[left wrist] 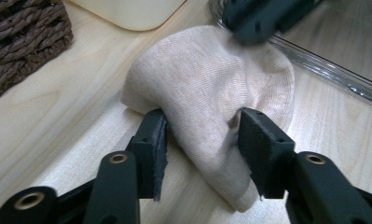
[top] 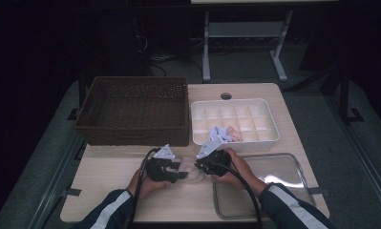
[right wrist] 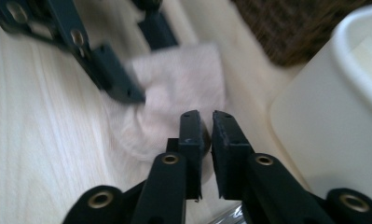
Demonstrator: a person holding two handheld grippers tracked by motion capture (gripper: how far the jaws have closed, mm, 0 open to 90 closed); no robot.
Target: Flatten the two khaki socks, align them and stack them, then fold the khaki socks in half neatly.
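A beige sock [left wrist: 207,79] lies bunched on the pale wooden table [top: 107,191], between the two grippers [top: 192,176]. My left gripper [left wrist: 200,135] straddles a fold of it, jaws apart, with the pads beside the cloth and not squeezing it. My right gripper [right wrist: 208,123] comes from the opposite side with its jaws almost together. In the left gripper view, the right gripper [left wrist: 258,21] pinches the sock's far edge and the cloth draws up toward it. In the high view, the left gripper [top: 181,172] and the right gripper [top: 201,167] face each other near the table's middle.
A brown wicker basket [top: 133,109] stands at the back left. Beside it is a white divided box [top: 274,130] with small rolled cloths [top: 225,134] in its front cells. A clear glass tray [top: 279,191] lies at the front right, close to my right hand.
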